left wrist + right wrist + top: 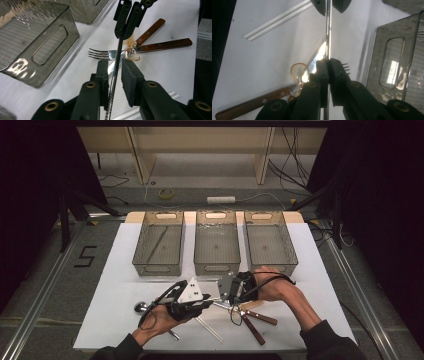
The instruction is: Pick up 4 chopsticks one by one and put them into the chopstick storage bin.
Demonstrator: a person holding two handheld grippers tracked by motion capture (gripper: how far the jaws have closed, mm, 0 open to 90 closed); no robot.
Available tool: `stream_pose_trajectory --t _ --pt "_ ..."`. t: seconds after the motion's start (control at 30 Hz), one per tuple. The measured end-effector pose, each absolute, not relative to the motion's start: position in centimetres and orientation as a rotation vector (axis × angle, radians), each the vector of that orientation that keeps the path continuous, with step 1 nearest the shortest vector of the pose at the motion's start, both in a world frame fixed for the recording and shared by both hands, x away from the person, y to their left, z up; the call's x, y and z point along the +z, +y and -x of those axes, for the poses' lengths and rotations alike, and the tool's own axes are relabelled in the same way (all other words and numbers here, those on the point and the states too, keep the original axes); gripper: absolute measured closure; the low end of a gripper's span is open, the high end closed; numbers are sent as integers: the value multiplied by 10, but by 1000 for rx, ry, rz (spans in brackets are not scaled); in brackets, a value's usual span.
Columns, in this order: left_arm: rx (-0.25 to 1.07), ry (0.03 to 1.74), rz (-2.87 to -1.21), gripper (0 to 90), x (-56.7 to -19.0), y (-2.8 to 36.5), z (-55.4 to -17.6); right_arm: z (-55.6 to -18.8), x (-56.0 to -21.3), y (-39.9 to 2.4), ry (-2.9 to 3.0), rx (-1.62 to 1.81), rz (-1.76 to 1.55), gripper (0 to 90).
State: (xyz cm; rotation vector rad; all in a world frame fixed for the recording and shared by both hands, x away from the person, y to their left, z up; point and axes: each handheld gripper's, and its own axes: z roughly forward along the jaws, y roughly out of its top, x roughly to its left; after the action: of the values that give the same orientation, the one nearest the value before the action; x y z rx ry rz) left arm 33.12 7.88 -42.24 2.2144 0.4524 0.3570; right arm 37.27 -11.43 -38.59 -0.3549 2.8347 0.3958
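The right gripper (328, 72) clamps a thin metal rod (327, 35) at lower centre, steadying it for a handover; the left gripper (115, 71), at upper centre, straddles it, jaws not yet pressing.

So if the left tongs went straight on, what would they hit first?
Likely the right tongs, shut on the same rod that runs between the open left tongs. The fork looks lower, under that line, though depth is hard to judge.
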Motion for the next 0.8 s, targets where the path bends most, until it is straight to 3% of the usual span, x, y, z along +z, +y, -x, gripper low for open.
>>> stream_pose_trajectory --t 0.47,0.8 --pt "293 360 -2240 855 -421 79 -329 -369 -388 -114 2845 382 407 867" --pt "279 379 -2208 865 -419 84 -330 -371 -384 -116 2824 423 409 837"
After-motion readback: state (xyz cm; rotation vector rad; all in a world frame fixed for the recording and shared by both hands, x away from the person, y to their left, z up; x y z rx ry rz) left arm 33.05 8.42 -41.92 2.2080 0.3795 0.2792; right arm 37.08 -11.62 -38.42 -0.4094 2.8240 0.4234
